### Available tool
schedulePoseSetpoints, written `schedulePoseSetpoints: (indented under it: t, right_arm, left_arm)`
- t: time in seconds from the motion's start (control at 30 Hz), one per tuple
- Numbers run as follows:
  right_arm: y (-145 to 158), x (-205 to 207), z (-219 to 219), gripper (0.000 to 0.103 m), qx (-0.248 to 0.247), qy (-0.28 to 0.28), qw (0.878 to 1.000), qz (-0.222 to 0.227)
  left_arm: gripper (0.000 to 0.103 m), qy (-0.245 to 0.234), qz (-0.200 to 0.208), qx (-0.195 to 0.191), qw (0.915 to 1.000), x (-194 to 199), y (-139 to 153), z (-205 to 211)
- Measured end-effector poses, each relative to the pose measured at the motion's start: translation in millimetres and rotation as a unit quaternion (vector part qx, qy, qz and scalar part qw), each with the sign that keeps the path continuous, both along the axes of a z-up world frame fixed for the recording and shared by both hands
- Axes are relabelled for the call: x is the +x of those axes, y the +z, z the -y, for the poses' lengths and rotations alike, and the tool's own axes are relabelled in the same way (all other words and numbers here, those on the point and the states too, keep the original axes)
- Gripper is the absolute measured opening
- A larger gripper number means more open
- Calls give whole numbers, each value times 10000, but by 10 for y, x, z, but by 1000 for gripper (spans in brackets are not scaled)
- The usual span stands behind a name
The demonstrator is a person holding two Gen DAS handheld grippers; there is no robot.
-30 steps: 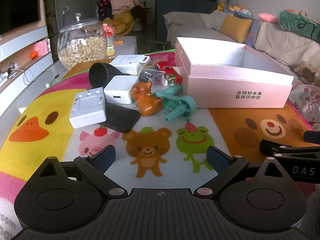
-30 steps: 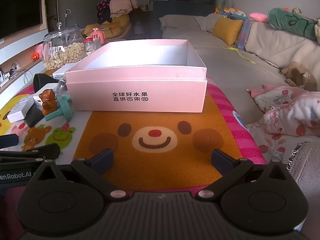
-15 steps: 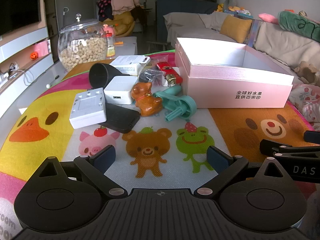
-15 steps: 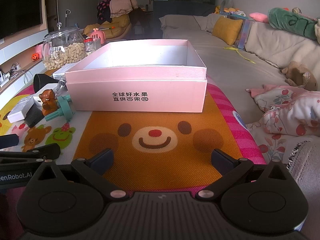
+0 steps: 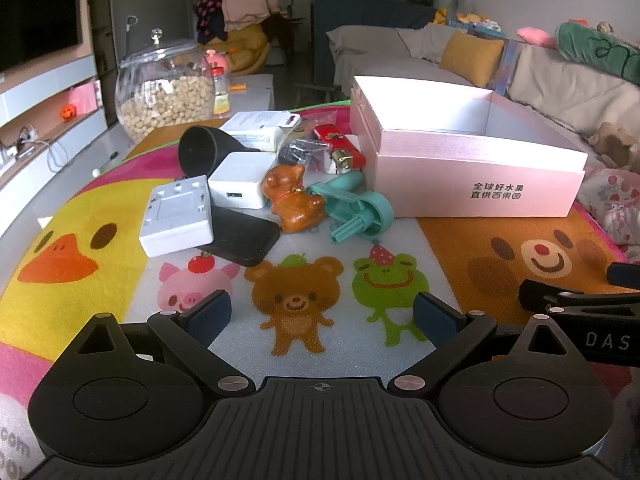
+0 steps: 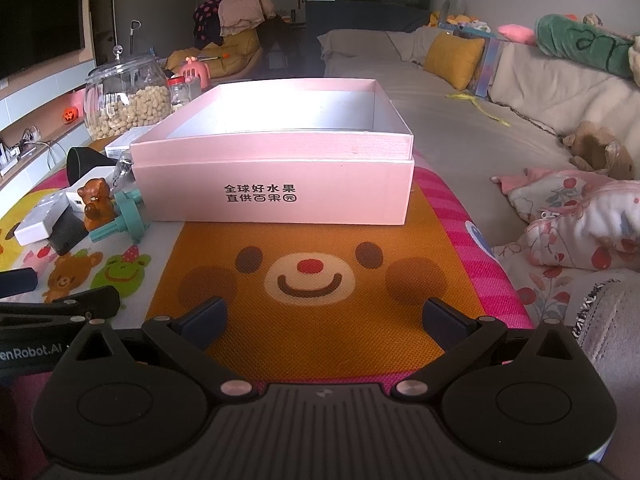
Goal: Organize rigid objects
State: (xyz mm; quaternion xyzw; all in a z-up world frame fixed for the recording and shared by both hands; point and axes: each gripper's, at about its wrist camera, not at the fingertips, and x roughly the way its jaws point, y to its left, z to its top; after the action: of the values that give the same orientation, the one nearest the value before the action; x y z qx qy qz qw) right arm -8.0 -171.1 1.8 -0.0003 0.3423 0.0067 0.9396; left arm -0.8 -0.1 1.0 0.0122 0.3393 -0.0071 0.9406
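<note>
Pink box (image 6: 276,196) sits open on the cartoon mat (image 6: 308,320), its floor bare where I can see it, near inner corner hidden by the wall | clutter left of it: brown bear figurine (image 5: 294,200), teal plastic part (image 5: 356,208), red lighter (image 5: 340,148) half-buried, black pouch behind it unclear | my left tongs (image 5: 322,316) and right tongs (image 6: 324,318) spread wide, holding nothing.

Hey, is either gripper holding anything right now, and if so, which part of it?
Nothing is held. The left gripper and right gripper are both open above the mat, with the clutter and pink box untouched.
</note>
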Motion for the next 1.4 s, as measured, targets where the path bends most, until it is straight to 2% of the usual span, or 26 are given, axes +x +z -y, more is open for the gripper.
schedulePoseSetpoints:
  t: [0.63, 0.87, 1.4]
  right_arm:
    - [14, -1, 9, 103, 2, 1, 10000, 6]
    - [46, 45, 18, 103, -27, 143, 9997, -190]
    - [26, 26, -1, 103, -2, 113, 9999, -46]
  left_arm:
    - [101, 0, 15, -38, 10000, 14, -7, 20]
    - [101, 2, 15, -42, 10000, 16, -7, 13]
    - [101, 17, 39, 9, 10000, 0, -9, 24]
